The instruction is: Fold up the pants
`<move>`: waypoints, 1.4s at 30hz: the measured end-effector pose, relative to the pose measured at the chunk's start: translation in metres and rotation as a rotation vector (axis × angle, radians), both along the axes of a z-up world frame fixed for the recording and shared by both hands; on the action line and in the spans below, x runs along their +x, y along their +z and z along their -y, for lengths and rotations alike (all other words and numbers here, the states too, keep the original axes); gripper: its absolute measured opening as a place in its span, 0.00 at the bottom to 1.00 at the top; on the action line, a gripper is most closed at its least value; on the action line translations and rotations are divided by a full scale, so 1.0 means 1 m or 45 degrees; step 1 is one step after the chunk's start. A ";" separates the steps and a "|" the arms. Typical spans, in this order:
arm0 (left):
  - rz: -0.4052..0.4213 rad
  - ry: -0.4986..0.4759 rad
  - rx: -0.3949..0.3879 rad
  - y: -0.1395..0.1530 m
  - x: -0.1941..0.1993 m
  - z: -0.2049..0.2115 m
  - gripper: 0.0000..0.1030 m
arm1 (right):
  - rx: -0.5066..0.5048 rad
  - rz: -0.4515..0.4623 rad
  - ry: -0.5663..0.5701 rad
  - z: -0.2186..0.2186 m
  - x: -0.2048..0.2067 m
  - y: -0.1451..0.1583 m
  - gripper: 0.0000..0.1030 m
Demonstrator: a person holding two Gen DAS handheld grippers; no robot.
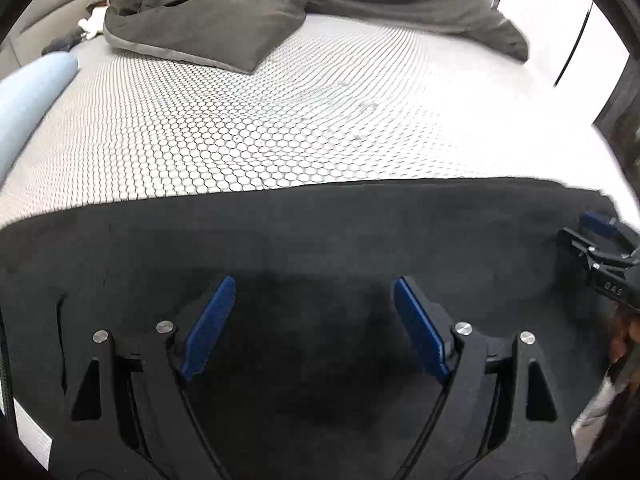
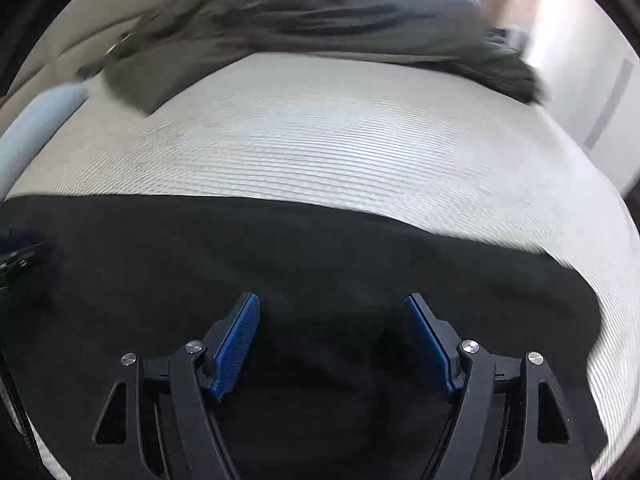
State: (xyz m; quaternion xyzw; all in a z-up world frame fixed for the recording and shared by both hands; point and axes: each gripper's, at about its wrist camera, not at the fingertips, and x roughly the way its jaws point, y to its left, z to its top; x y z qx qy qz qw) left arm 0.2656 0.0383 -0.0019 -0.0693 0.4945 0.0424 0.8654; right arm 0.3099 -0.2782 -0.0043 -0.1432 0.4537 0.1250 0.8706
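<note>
Left wrist view: left gripper (image 1: 314, 292) was spread wide, nothing between the blue pads (image 1: 208, 330), poised just over the black pants (image 1: 320, 232). Pants lay flat across the near edge of the mattress (image 1: 280, 120), far hem a fairly straight line w/ white honeycomb cover beyond it. Right gripper (image 1: 600, 248) showed at the far right of that view, near the pants' edge.

Right wrist view: right gripper (image 2: 332, 312) also wide, holding nothing, above the same dark cloth (image 2: 280, 248); this frame was motion-blurred, so fine detail couldn't be read. Crumpled dark-grey bedding (image 2: 320, 20) sat at the far end, well apart from the pants; a pale blue bolster (image 1: 32, 92) lay along the left side.

Judgement: looked like a between-folds step, both tools free, cloth laid out. Next move prob. calls for each gripper to drop onto an edge or corner, pinch thru the layers, then lift & carry across evenly. Whether the pants were already folded once, can't tell.
</note>
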 end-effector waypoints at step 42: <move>0.123 -0.098 -0.290 0.011 -0.126 0.036 0.79 | 1.063 0.261 -0.826 0.267 -0.146 -0.002 0.13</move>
